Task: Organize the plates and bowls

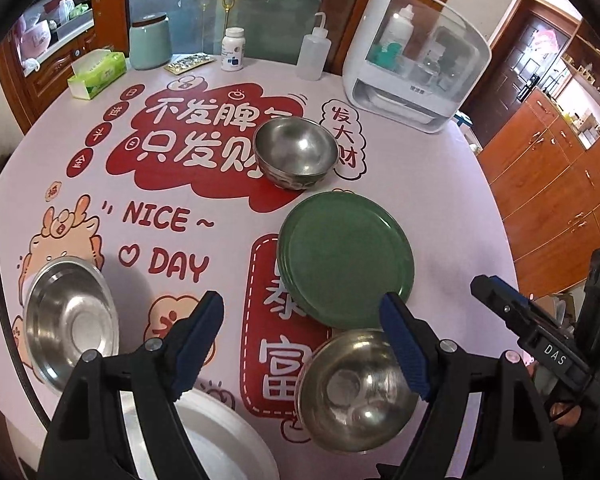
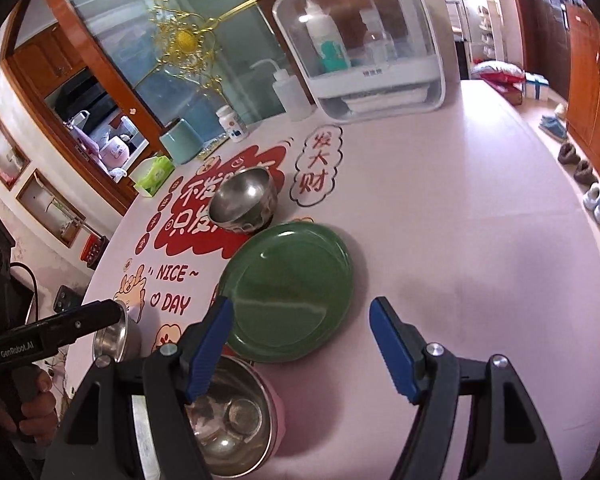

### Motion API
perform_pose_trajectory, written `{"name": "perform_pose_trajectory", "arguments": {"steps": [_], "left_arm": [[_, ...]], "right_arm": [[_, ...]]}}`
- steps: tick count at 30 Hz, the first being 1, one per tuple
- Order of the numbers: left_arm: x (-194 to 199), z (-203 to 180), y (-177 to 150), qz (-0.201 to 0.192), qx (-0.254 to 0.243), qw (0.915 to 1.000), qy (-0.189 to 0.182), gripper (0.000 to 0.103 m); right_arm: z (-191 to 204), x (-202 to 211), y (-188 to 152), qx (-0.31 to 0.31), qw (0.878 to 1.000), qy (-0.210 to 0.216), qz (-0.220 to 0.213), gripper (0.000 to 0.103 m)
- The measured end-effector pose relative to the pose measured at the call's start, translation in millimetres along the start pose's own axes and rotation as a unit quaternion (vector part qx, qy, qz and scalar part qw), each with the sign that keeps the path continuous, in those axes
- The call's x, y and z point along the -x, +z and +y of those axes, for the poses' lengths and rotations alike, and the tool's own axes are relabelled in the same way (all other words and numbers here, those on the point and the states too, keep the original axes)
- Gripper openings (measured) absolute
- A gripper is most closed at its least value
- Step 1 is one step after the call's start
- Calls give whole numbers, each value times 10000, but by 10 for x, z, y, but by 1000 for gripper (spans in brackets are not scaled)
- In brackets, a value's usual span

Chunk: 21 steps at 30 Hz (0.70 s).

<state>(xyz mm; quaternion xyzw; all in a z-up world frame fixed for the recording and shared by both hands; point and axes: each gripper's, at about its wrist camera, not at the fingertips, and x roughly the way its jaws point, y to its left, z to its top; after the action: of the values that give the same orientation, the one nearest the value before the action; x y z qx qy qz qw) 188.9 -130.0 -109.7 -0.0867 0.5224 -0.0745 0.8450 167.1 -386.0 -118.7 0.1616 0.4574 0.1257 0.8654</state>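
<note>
A green plate (image 1: 346,258) lies right of centre on the round table; it also shows in the right wrist view (image 2: 290,294). A steel bowl (image 1: 296,150) stands behind it (image 2: 244,200). A pink-sided steel bowl (image 1: 356,390) sits near the front (image 2: 230,420). A shallow steel bowl (image 1: 70,318) is at the left (image 2: 110,340). A white plate (image 1: 220,440) lies under my left gripper (image 1: 304,340), which is open and empty above the table. My right gripper (image 2: 300,340) is open and empty, over the green plate's near edge.
At the table's far edge stand a white and clear storage box (image 1: 416,56), a squeeze bottle (image 1: 314,50), a pill bottle (image 1: 233,49), a green canister (image 1: 150,42) and a tissue box (image 1: 96,74). Wooden cabinets (image 1: 560,184) stand to the right.
</note>
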Motion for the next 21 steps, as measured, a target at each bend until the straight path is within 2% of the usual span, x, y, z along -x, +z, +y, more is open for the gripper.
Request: {"name": "perform_pose_trajectory", "arguments": {"steps": [21], "left_arm": [[-1178, 79, 173, 928, 77, 9956, 54, 79]], "right_arm": [[-476, -625, -153, -1048, 9922, 414, 538, 71]]}}
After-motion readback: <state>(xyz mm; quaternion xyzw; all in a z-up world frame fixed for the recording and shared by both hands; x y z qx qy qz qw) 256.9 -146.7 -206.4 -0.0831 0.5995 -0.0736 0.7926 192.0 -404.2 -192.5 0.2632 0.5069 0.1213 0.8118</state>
